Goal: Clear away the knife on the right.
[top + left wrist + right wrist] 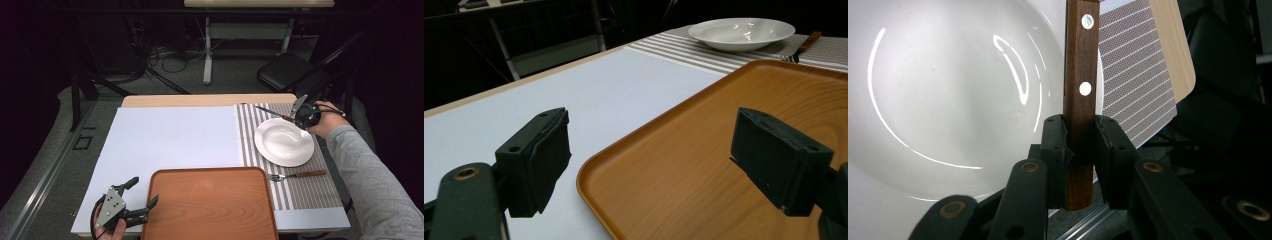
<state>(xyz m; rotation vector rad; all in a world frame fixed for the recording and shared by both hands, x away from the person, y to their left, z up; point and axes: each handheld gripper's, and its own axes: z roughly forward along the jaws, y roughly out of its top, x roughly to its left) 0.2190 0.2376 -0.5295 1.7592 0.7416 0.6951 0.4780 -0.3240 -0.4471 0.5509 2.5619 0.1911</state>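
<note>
Left gripper (pixel 139 198): held low at the near left corner of the table, jaws spread wide with nothing between them. In the left gripper view (pixel 651 165) one jaw hangs over the white sheet and the other over the tray, so the tray's corner edge sits in the gap. My guess is it is parked there to steady or take the tray.

White sheet (pixel 170 140): covers the left and middle of the table (pixel 200 100), a plain working surface.

Tray (pixel 210 205): orange wood-grain, bare, at the near centre, overlapping the sheet; likely the place for carrying the setting.

Placemat (pixel 300 192): striped, along the right side of the table under the tableware.

Plate (pixel 284 142): white and deep, on the mat's far half, nothing in it.

Fork (pixel 297 175): wooden handle, flat on the mat just nearer than the plate, apart from its rim.

Knife (pixel 272 113): wooden riveted handle, lifted off the mat at the plate's far edge, blade pointing left. In the right gripper view the handle (pixel 1079 100) stands straight up between the pads with the plate below.

Right gripper (pixel 306 116): at the far right of the mat, jaws clamped on the knife's handle near its end, a hold that keeps the blade clear of the hand.
</note>
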